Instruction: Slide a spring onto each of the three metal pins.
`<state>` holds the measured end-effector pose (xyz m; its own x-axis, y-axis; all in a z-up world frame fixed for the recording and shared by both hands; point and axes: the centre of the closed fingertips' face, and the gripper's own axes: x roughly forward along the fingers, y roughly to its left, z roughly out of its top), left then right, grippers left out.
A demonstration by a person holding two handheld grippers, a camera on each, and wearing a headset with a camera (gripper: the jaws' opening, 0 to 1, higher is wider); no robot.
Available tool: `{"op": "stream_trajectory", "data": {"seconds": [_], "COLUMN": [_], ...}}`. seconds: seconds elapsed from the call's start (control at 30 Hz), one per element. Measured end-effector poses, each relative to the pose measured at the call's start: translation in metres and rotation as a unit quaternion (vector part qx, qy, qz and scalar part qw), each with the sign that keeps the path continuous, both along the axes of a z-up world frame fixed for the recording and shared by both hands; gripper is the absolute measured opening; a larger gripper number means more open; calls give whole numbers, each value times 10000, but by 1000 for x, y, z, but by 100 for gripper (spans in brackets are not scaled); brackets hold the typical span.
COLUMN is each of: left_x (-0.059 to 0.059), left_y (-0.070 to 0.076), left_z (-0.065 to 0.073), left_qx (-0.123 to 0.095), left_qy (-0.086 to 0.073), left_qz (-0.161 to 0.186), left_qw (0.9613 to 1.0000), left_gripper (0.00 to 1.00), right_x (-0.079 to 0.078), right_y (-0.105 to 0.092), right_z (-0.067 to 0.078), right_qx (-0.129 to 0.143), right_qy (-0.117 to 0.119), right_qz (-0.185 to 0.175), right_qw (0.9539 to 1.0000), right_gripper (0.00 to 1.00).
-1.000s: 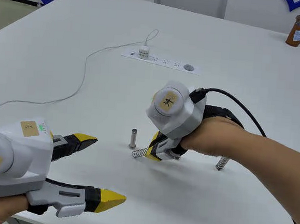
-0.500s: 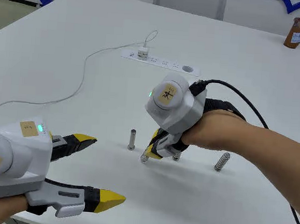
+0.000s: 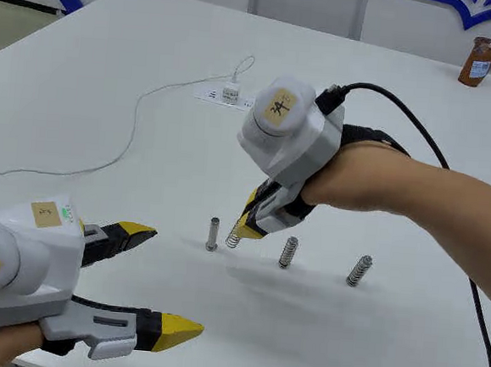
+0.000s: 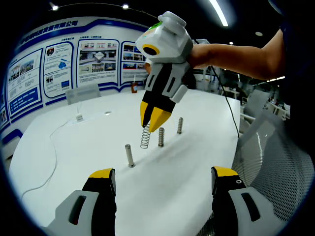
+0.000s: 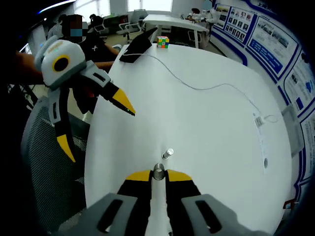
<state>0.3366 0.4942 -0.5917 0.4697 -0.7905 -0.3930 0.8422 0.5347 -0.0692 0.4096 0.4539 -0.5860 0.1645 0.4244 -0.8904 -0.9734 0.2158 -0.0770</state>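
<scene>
Three metal pins stand in a row on the white table (image 3: 110, 71). The left pin (image 3: 213, 234) is bare; the middle pin (image 3: 288, 251) and the right pin (image 3: 358, 271) each carry a spring. My right gripper (image 3: 242, 227) is shut on a third spring (image 3: 233, 236), which hangs nearly upright just right of the bare pin and slightly above the table. In the right gripper view that spring (image 5: 158, 171) sits between the yellow tips with the bare pin (image 5: 168, 154) just beyond. My left gripper (image 3: 166, 279) stands open at the near left, with nothing between its fingers.
A white power strip (image 3: 227, 97) with a thin cable (image 3: 130, 140) lies at the back of the table. An iced drink cup (image 3: 478, 59) stands far right. A mesh chair (image 4: 266, 147) is beside the table's edge.
My right gripper has lifted the spring off the table and carried it left, close to the bare pin; the spring turned from lying to nearly upright. My left gripper stayed put.
</scene>
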Motion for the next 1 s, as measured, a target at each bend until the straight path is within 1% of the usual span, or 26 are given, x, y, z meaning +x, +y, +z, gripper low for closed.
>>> {"op": "stream_trajectory", "data": {"seconds": [0.13,0.3,0.53,0.8,0.93,1.0], "left_x": [0,1,1,2,2,2], "left_y": [1,2,3,6,6,6], "left_z": [1,1,-1,-3,-3,-4], "left_qx": [-7,-5,-8,-20,-21,-21], "left_qy": [-7,-16,0,9,17,20], "left_qz": [11,30,54,99,102,96], "left_qw": [10000,10000,10000,9999,9999,9999], "left_gripper": [82,81,82,82,81,81], "right_x": [7,11,15,17,18,17], "right_y": [8,17,22,20,22,23], "right_z": [9,11,6,0,-2,-5], "right_qx": [27,44,-7,-115,-129,-170], "right_qy": [-93,-132,-77,1,38,77], "right_qz": [39,96,117,69,63,66], "right_qw": [9999,9999,9999,9999,9999,9998], "right_gripper": [12,12,12,12,12,12]}}
